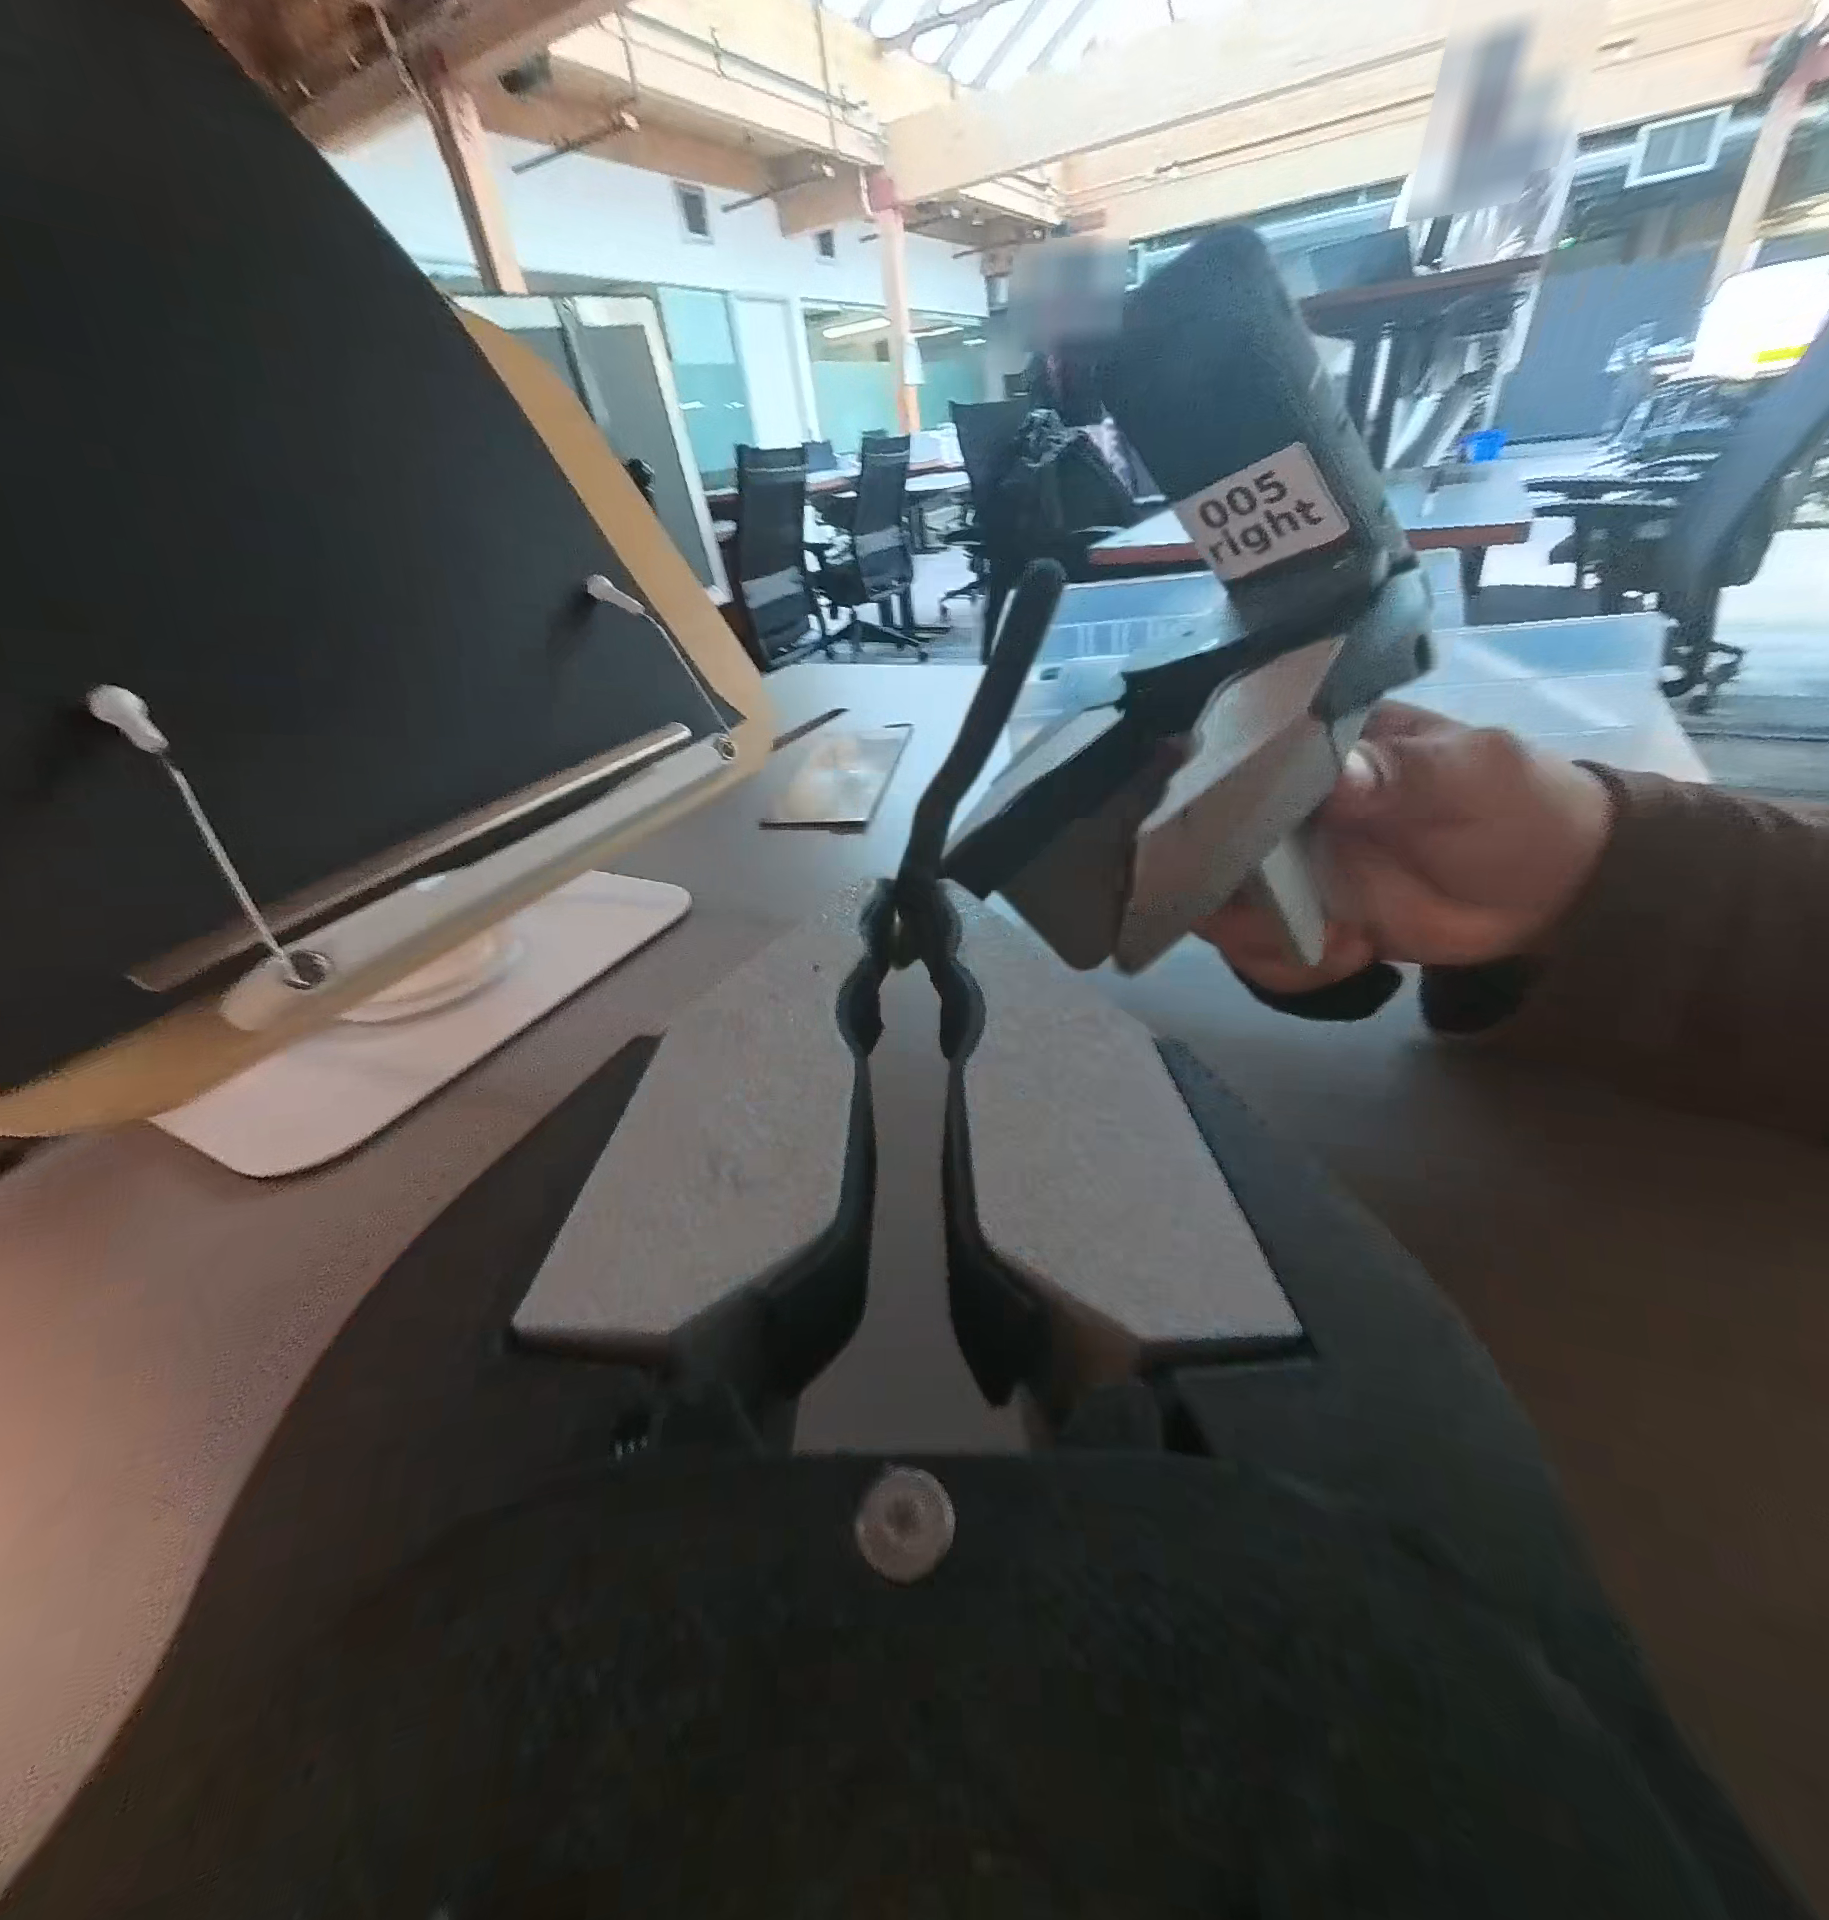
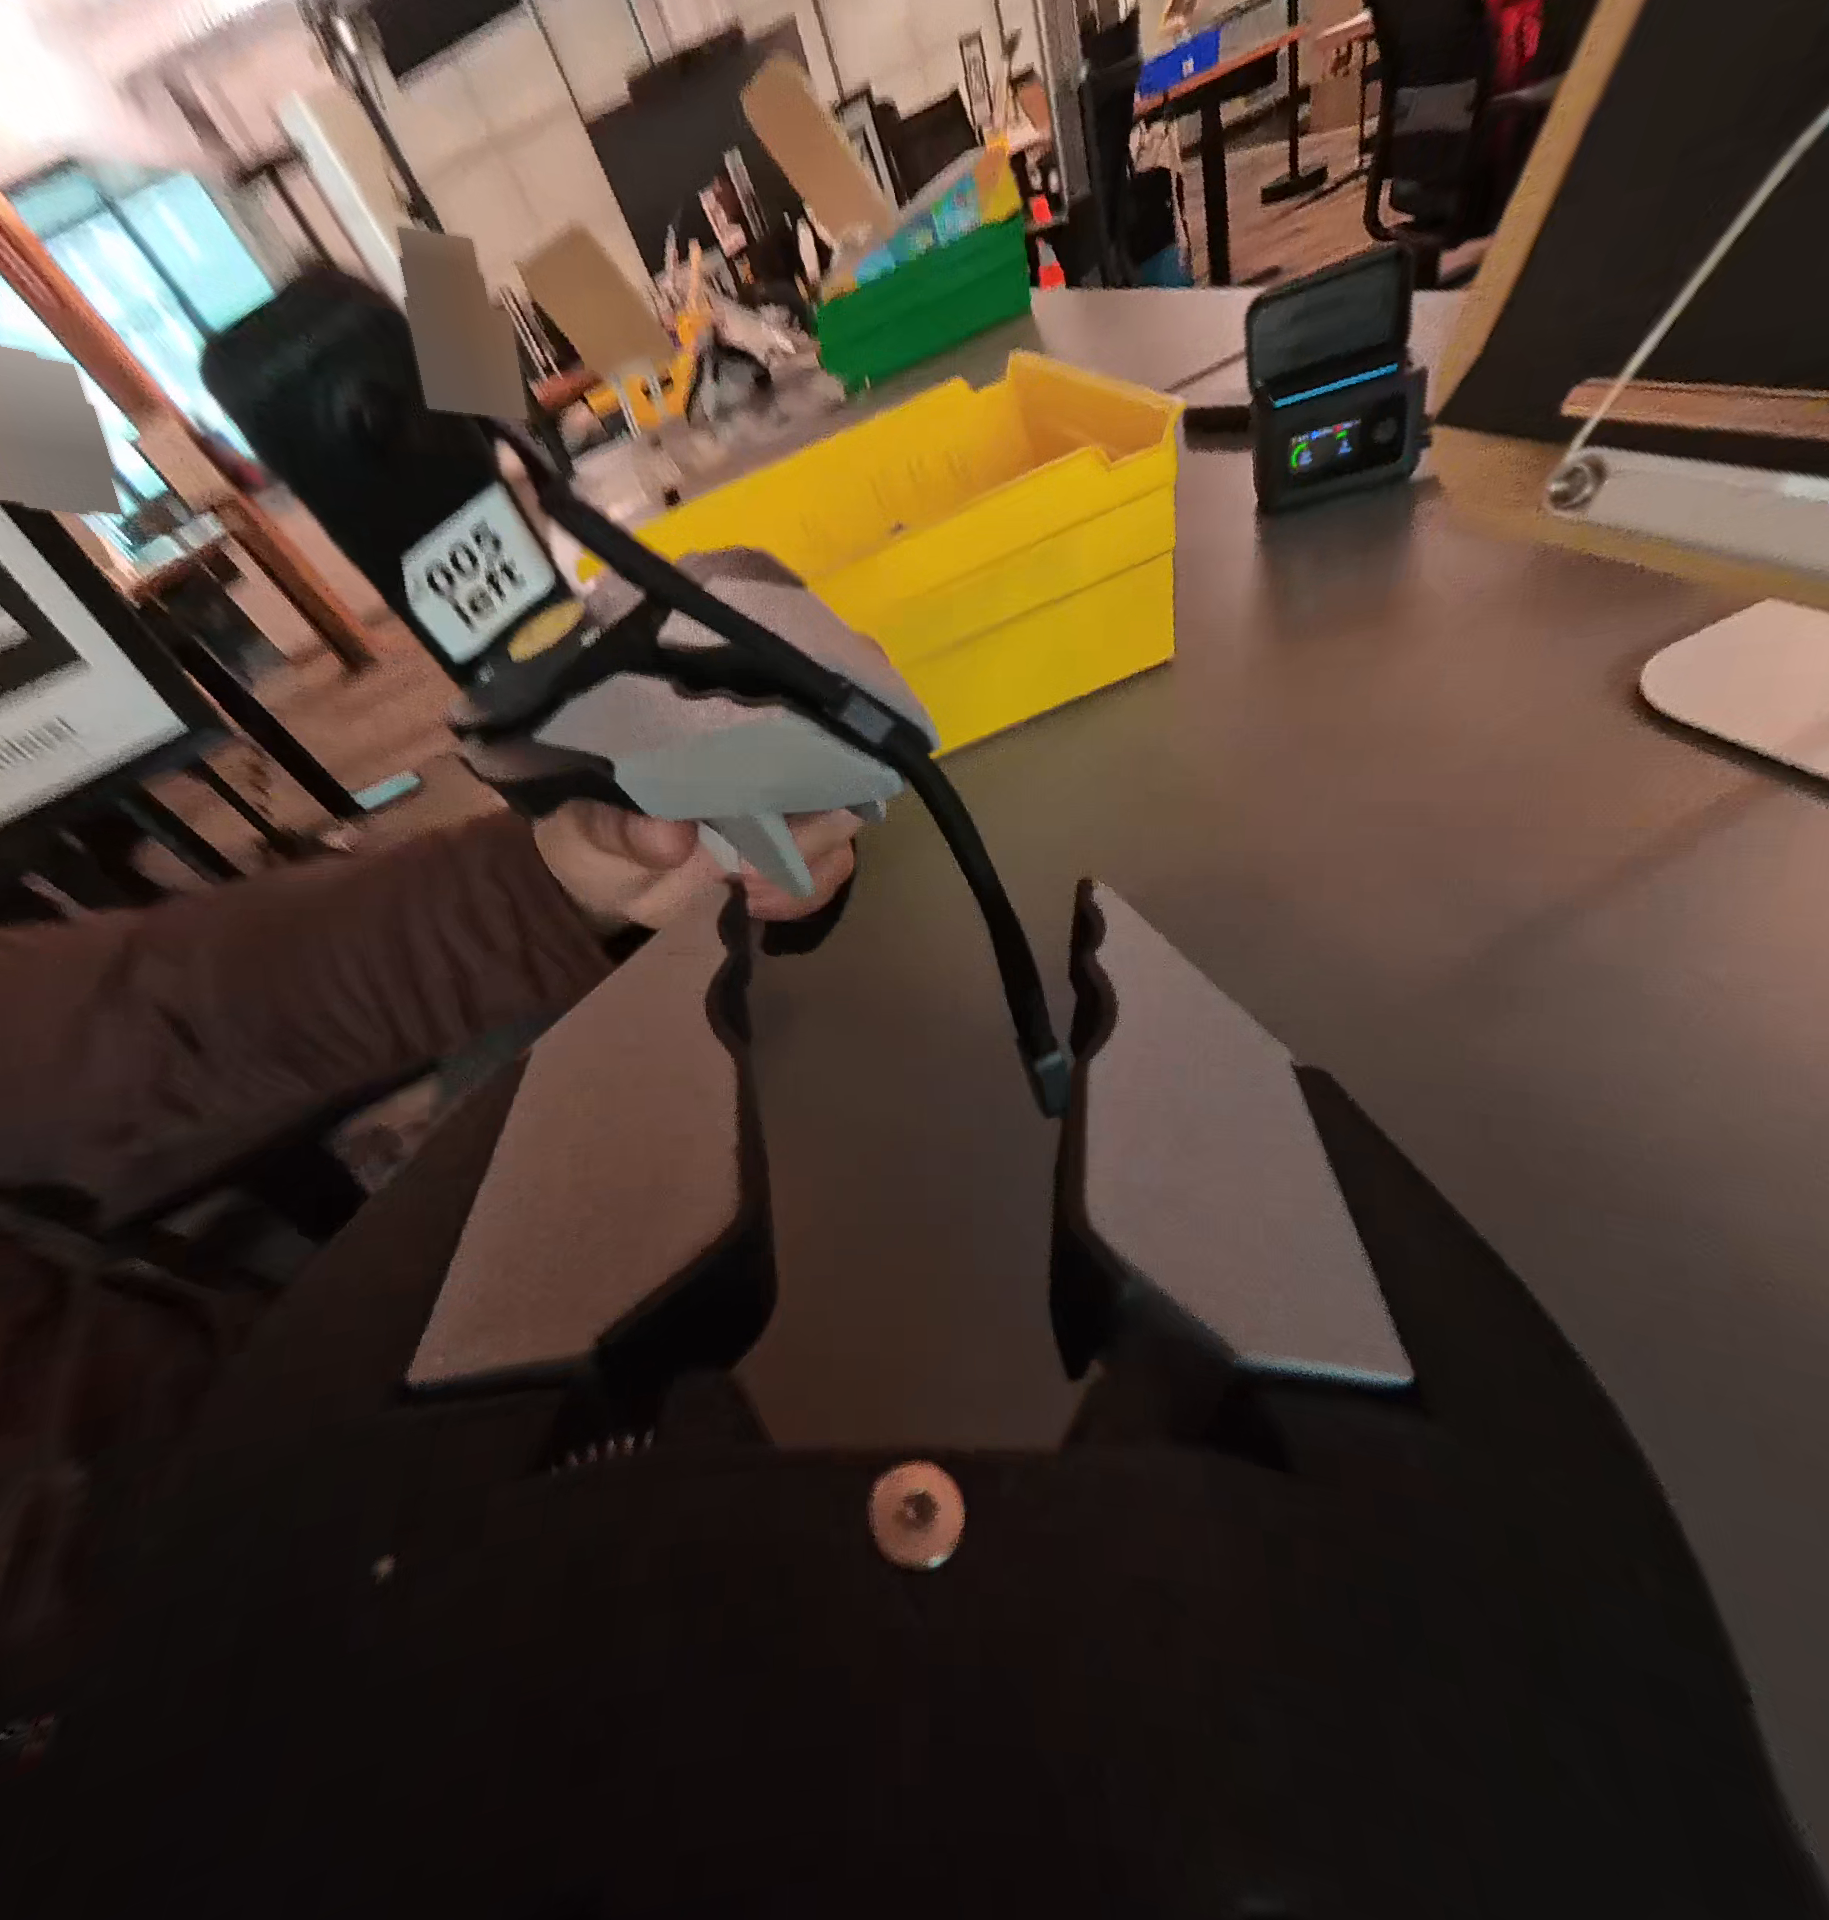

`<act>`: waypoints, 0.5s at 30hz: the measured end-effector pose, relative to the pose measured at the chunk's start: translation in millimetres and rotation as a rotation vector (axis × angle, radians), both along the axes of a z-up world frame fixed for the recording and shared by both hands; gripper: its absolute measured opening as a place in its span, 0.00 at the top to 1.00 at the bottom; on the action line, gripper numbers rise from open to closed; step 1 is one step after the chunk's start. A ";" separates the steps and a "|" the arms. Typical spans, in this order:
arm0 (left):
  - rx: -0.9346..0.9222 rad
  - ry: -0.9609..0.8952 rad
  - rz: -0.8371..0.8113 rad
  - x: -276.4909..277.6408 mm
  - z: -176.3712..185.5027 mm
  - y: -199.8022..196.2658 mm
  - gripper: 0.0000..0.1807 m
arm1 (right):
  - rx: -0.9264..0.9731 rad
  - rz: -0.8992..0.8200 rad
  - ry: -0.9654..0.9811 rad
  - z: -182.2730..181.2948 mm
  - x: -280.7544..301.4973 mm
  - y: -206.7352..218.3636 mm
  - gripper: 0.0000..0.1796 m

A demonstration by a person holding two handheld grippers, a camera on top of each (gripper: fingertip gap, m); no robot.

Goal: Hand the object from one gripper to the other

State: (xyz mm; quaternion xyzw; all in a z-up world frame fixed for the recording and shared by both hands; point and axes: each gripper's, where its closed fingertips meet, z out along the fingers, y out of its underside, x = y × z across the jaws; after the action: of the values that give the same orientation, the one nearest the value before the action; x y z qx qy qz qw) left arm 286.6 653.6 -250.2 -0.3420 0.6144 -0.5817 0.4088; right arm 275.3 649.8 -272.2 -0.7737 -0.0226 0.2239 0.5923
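1. The left tongs (image 1: pixel 912 940) are clamped at their tips on a thin black strap (image 1: pixel 977 727), which rises from the pinch and curves up and away over the counter (image 1: pixel 1512 1299).
2. The right tongs (image 2: pixel 915 951) stand well apart. In the right wrist view the strap's free end, with a small grey tip, hangs between the two fingers, close against the right-hand one; whether it touches is hard to tell.
3. To do the handover well, I would centre that hanging end between the right tongs before closing, so the pads bite on the band itself and not just the small tip.
4. The left tongs should let go only once the right pair has a firm hold, since a limp strap would likely slip out of a shallow pinch.
5. The strap looks flat, narrow and flexible, probably rubbery or woven, and it bends under its own weight.
6. The fingers have matte grey faces with black scalloped inner edges.
7. Behind sit a glossy yellow plastic bin (image 2: pixel 941 540) and a small dark device (image 2: pixel 1331 384) with a lit screen on the smooth dark counter.
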 end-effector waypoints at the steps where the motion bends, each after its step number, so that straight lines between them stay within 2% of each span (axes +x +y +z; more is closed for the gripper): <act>1: -0.020 0.016 -0.008 0.5 -0.9 -1.0 0.99 | -0.013 -0.003 -0.053 -3.8 -2.8 1.6 0.73; 3: -0.063 0.039 -0.018 1.3 -1.0 -1.0 0.99 | -0.042 -0.008 -0.150 -11.0 -5.1 1.8 0.94; 4: -0.082 0.057 -0.027 1.5 -2.2 -1.1 0.99 | -0.051 -0.020 -0.186 -13.5 -3.7 1.5 0.99; 8: -0.142 0.097 -0.046 3.1 -4.8 -0.9 0.99 | -0.069 -0.019 -0.157 -14.8 -1.0 0.0 1.00; 11: -0.117 0.108 -0.007 5.8 -9.8 3.9 0.99 | -0.074 -0.064 -0.118 -13.1 10.1 -1.4 1.00; 13: -0.064 0.134 0.111 13.1 -19.9 18.9 0.90 | -0.056 -0.145 -0.123 -8.6 26.1 -3.4 1.00; 15: 0.069 0.192 0.216 18.5 -37.7 32.3 0.80 | -0.059 -0.250 -0.158 -7.5 45.9 -7.6 1.00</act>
State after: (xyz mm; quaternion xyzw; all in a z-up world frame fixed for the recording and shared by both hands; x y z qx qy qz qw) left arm 305.1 685.9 -287.9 -0.4459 0.6302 -0.4774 0.4198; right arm 321.2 642.2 -279.8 -0.8028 0.0337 0.0873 0.5889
